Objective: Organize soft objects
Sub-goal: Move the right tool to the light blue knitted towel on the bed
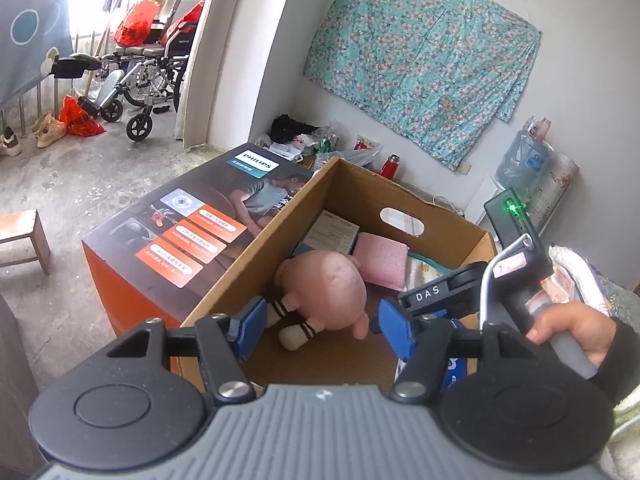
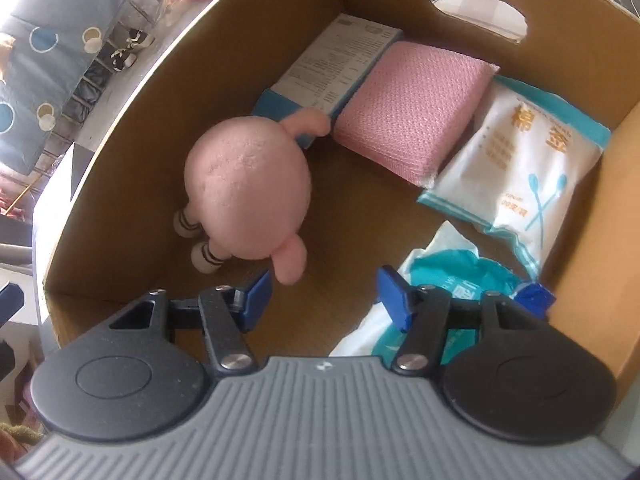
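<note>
With both grippers, left (image 1: 320, 326) and right (image 2: 322, 294), standing open and empty, you find the pink plush doll (image 2: 248, 192) lying inside the cardboard box (image 2: 120, 120); judged light and squashy, grip its round body.

**Around the room: what sits in the background**

A flowered turquoise cloth (image 1: 420, 60) hangs on the white wall. Below it, on the floor by the corner, lies a heap of plastic bags (image 1: 316, 144) with a red bottle (image 1: 390, 166) just beside it. A large blue water jug (image 1: 522, 158) stands farther right. An orange appliance box (image 1: 180, 232) with printed pictures sits on the concrete floor. A small wooden stool (image 1: 24, 236) stands at the left edge. Beyond the doorway a wheelchair (image 1: 148, 76) is parked, with red bags (image 1: 136, 24) on its seat and another on the ground near a pair of shoes (image 1: 48, 130). A grey spotted sheet (image 2: 44, 68) hangs over railings.
</note>
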Demonstrator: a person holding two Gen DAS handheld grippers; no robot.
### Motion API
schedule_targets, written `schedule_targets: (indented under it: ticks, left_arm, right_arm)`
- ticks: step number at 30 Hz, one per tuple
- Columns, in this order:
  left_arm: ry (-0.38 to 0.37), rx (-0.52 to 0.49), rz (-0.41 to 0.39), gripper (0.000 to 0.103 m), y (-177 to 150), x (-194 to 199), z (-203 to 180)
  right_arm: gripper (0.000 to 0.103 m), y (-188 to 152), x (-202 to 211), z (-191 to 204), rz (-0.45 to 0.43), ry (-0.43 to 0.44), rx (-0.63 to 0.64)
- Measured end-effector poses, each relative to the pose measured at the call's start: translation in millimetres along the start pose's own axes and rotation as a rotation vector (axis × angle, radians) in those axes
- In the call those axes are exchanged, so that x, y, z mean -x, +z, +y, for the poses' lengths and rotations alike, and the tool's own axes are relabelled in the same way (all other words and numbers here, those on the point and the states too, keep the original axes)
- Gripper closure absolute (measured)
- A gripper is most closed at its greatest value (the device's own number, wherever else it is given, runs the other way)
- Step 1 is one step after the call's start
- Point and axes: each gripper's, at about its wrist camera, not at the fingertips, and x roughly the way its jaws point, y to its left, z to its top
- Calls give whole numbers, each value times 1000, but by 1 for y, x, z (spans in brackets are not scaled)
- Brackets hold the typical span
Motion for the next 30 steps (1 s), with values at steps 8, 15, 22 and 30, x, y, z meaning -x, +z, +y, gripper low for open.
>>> schedule_targets:
  ticks: [8, 15, 22, 30]
  left_arm:
    - [-4, -5, -19, 36, 4, 8, -2]
    - [-62, -63, -30, 23, 7, 8, -26]
    - [-176, -176, -11, 20, 8, -11, -88]
    - [-343, -421, 31, 20, -8, -47, -205]
  right_arm:
    - [44, -14, 29, 2, -121, 45, -12]
    - [42, -62, 105, -21, -360, 203, -91]
    - [41, -140, 177, -82, -534, 193, -269]
    - [39, -245, 253, -187, -708, 28, -581]
